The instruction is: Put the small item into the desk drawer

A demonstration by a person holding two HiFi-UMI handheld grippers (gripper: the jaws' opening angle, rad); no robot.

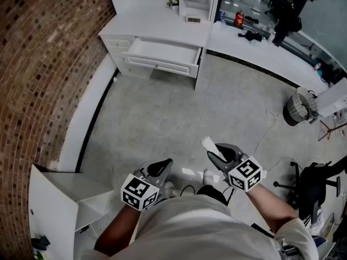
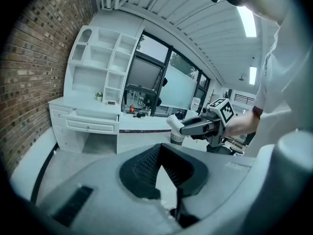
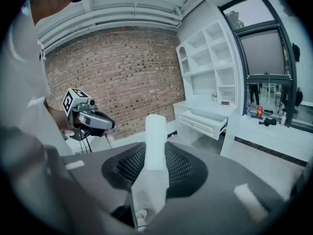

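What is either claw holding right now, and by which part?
The right claw grips a white cylinder by its lower part; the upper end sticks out past the tips. The left claw is shut and empty.

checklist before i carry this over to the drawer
1. White cylindrical item clamped between the right gripper's jaws: ok.
2. White desk drawer pulled open: ok.
3. Grey floor straight ahead to the desk free of obstacles: ok; the white cable lies off to the right.
4. Left gripper empty, jaws together: ok.
5. Free space inside the drawer: cannot tell, too far away.
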